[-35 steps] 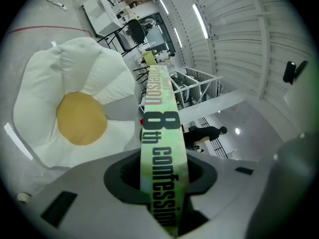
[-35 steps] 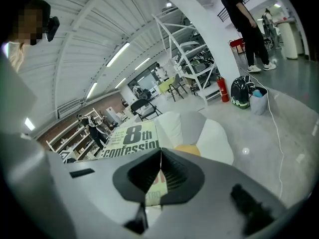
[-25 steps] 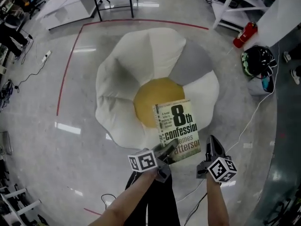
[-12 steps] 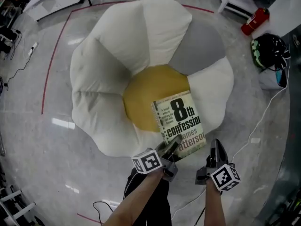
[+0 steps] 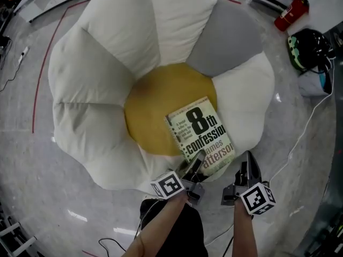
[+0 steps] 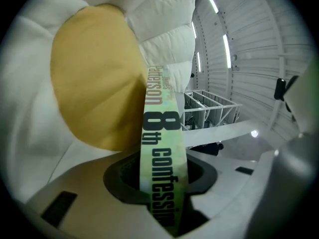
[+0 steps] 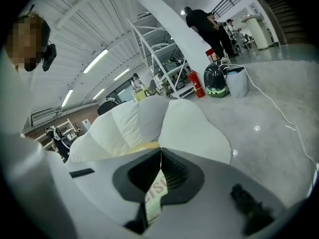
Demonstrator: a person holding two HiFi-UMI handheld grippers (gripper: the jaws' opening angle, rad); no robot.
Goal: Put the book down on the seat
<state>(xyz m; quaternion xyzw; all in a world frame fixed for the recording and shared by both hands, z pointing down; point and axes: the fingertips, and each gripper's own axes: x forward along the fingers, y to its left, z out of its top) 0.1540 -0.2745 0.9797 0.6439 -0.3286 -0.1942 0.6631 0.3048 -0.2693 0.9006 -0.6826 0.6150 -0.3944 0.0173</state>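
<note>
Head view, looking steeply down on a flower-shaped seat (image 5: 96, 74) on a grey floor (image 5: 32, 175). The seat has a round yellow centre (image 5: 155, 106) ringed by white cushions, with one grey cushion (image 5: 225, 36) at the far right.

The book (image 5: 201, 133) lies cover up over the near right part of the yellow centre. Its near end reaches over the white cushion there. Whether it touches the seat cannot be told.

The left hand-held gripper (image 5: 195, 162) is clamped on the book's near edge. In the left gripper view the printed spine (image 6: 162, 148) stands upright between the two jaws and runs away toward the yellow centre.

The right hand-held gripper (image 5: 248, 157) is just beside the book's near right corner. In the right gripper view its jaws are together at the tips (image 7: 160, 153). A sliver of the book's print (image 7: 154, 193) shows in the gap behind the tips; whether it is pinched there cannot be told.

Each gripper carries a marker cube near the person's wrist.

Surroundings:
- a red line (image 5: 43, 74) on the floor left of the seat
- a red fire extinguisher (image 5: 291, 13) at the far right
- a black and green helmet (image 5: 308, 47) near it
- a white cable (image 5: 305, 127) across the floor on the right
</note>
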